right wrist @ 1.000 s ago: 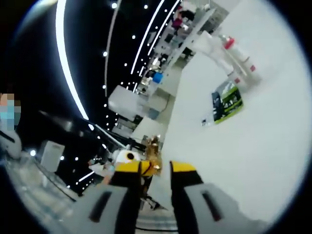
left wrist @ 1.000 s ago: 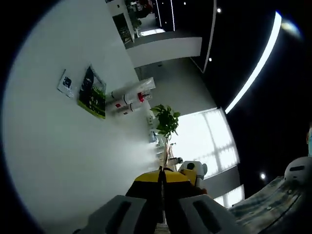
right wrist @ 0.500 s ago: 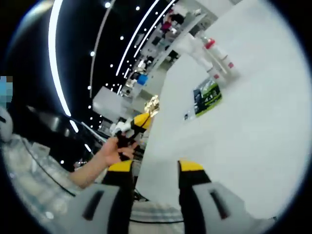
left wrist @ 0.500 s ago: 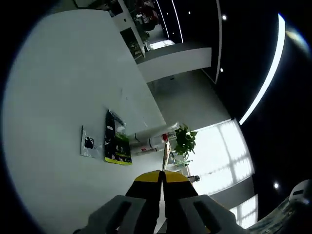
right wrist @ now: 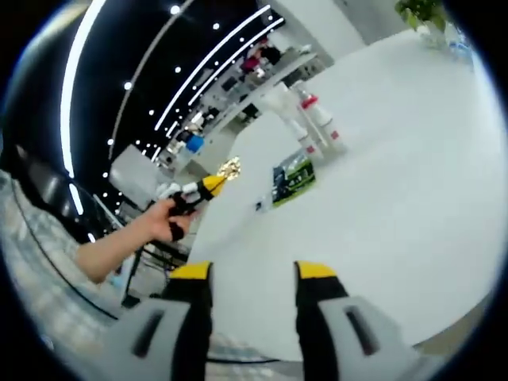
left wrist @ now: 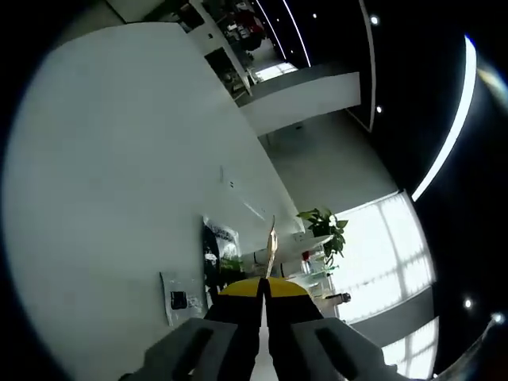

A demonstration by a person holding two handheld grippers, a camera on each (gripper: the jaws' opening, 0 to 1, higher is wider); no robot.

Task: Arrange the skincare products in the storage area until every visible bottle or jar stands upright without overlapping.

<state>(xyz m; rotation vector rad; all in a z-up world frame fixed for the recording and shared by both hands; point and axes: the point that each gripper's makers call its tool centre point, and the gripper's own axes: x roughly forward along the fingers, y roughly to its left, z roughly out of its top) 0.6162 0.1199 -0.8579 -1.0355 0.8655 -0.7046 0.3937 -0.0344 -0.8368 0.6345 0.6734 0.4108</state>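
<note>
A broad white table (right wrist: 413, 182) carries everything. Near its far edge in the right gripper view stand white bottles (right wrist: 305, 127), upright as far as the blur allows, one with a red cap, just beside a flat green-and-black packet (right wrist: 290, 181) and a small clear sachet (left wrist: 178, 300). The right gripper (right wrist: 252, 274) has its jaws spread and empty. The left gripper (left wrist: 263, 290), held in a hand (right wrist: 159, 226), has its jaws pressed together on a thin gold strip (left wrist: 271, 248).
</note>
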